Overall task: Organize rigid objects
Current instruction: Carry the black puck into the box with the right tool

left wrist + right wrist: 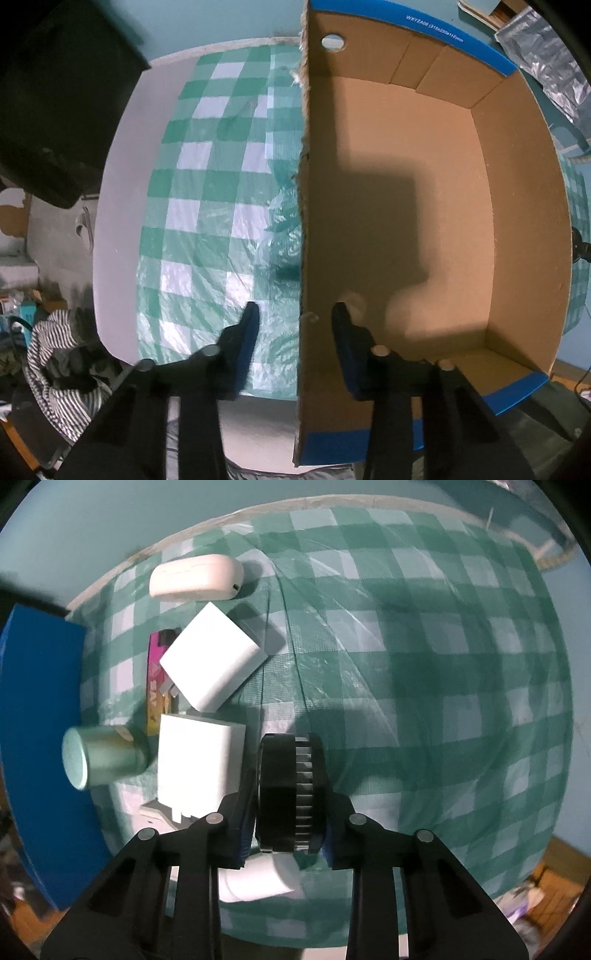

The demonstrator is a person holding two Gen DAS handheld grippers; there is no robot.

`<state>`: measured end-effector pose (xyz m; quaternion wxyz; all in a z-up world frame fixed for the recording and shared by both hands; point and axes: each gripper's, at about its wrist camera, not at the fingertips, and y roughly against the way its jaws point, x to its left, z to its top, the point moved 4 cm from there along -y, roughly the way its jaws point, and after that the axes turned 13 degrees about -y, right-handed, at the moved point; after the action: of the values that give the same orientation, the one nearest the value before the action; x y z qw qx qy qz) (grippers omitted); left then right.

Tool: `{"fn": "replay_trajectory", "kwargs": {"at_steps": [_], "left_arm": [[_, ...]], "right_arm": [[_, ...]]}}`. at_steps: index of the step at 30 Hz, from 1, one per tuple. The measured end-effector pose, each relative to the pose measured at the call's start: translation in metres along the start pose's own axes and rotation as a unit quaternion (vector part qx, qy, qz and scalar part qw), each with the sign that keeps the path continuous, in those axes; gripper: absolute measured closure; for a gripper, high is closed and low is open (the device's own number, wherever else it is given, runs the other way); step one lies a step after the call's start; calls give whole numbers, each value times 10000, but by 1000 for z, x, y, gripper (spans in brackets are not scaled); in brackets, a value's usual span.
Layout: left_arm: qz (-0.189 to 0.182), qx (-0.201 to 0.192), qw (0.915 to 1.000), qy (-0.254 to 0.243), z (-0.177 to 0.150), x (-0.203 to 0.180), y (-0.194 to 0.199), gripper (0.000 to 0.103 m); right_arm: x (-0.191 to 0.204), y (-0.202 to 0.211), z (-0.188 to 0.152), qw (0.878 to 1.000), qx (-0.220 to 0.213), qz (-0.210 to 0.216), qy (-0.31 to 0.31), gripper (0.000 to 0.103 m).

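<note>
- Claw work first: the right claw (290,812) points down at the surface (424,686) and is clamped on a black ribbed disc (290,790), one pad on each flat face, so the disc stands on edge between them. Gripping it across the faces looks like the way to lift it clear of the crowded items beside it.
- The left claw (295,317) straddles the left wall of the cardboard box (406,206), one finger outside over the checked cloth (221,184), one inside. The gap is narrow, yet the pads do not clearly touch the wall, so a firm pinch cannot be confirmed; the pose suggests steadying the box for loading.
- Just left of the disc stands a white charger block (195,764), prongs toward the near edge; farther off lies a second white block (214,661), tilted, partly covering a pink and yellow packet (155,686).
- A green metal cylinder (103,757) lies on its side at the left, beside the box's blue outer face (40,720); a white rounded case (197,578) sits at the far end of the group.
- A white piece (255,882) shows under the claw, near edge; what it is cannot be told.
- The box interior is bare, so sorting appears to be only beginning.
- Writing: white print on the box's blue rim (436,27) reads roughly "WKYZA08" with dimensions in brackets, not fully legible. The packet's letters are too cut off to read.
</note>
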<state>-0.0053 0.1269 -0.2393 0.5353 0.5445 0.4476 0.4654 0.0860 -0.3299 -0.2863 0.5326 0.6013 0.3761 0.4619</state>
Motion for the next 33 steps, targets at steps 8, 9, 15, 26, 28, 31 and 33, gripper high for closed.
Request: {"fn": "replay_trajectory", "kwargs": {"at_steps": [8, 9, 15, 26, 28, 31, 33], "left_arm": [[-54, 148, 9997, -187, -6, 0, -4, 85], [-32, 162, 9996, -211, -6, 0, -4, 85], [-12, 230, 9993, -279, -6, 2, -7, 85], [-118, 224, 9990, -381, -7, 1, -9, 85], [-125, 233, 9990, -367, -7, 2, -9, 85], [-115, 223, 9989, -404, -7, 4, -11, 85], [-136, 217, 9988, -419, -8, 5, -12, 85]], "right_arm": [[11, 9, 1, 9996, -109, -62, 244, 75], [12, 11, 2, 9997, -111, -43, 234, 75], [24, 28, 6, 9991, -91, -33, 407, 75], [51, 72, -17, 9959, -135, 183, 875, 75], [65, 75, -18, 9943, -145, 229, 1028, 75], [87, 81, -17, 9916, -138, 286, 1250, 75], [103, 85, -15, 9892, -132, 336, 1424, 75]]}}
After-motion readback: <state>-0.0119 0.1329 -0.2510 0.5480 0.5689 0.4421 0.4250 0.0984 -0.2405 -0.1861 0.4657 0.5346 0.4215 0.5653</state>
